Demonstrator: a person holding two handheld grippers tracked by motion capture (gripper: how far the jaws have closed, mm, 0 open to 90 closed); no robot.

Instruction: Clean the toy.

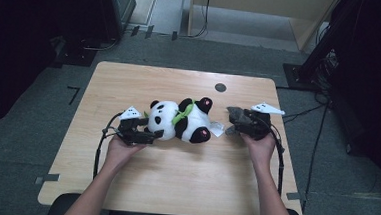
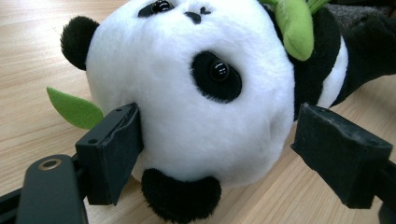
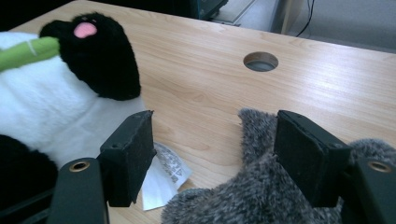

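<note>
Lying on the pale wooden table (image 1: 173, 186), a fluffy plush panda (image 1: 182, 119), left gripper (image 2: 215, 154) jaws apart around its round head — right gripper (image 3: 215, 158) jaws apart over shaggy grey fabric (image 3: 252, 196).

You see a fluffy plush panda (image 2: 196, 93) with glossy bead eyes, matt black jaws, grey shaggy cloth (image 3: 261, 196), smooth light-wood bench (image 1: 174, 176)

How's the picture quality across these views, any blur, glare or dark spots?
High view: table evenly lit, room edges fall to black, slightly soft overall. Left gripper view: panda's head sharp, bright glare on the wood at top left, near jaws a little soft. Right gripper view: wood sheen by the round hole, grey fuzzy cloth soft up close.
</note>
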